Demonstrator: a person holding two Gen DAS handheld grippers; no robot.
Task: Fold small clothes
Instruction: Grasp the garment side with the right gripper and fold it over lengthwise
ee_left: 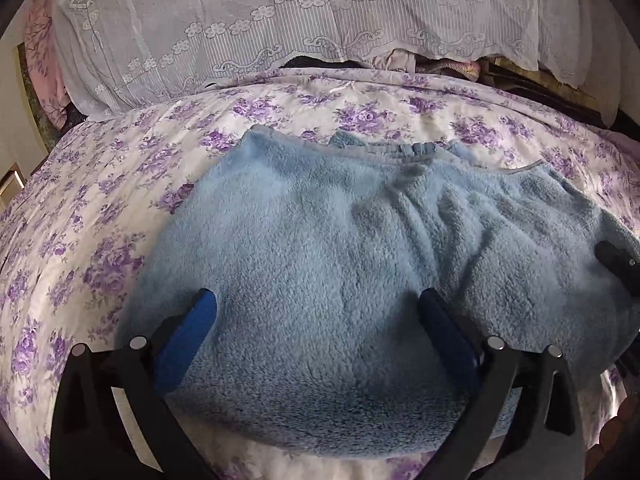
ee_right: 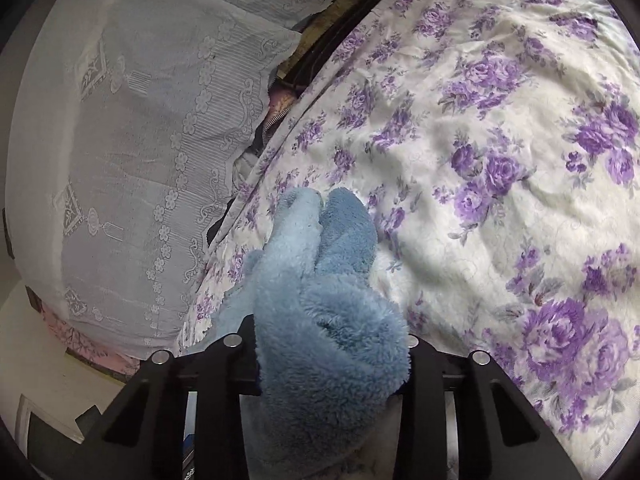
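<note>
Two grippers: right gripper (ee_right: 328, 360) pinches blue fleece garment (ee_left: 340, 248), left gripper (ee_left: 318, 312) gapes, lace-covered pillow (ee_left: 240, 32) behind.

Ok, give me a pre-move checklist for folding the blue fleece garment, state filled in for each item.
1. Right hand-held gripper clamped on a bunch of the blue fleece garment: ok.
2. Left hand-held gripper gripping: not ok, its fingers stand wide with the fleece lying between them, unpinched.
3. Garment lying spread on the floral bedspread: ok; some wrinkles toward the right side.
4. Bedspread beyond the garment free for the fold: ok in both views.
5. Lace-covered pillows apart from the garment: ok.
6. How many layers the right grip holds: cannot tell, the bunched fleece hides the pads.
</note>
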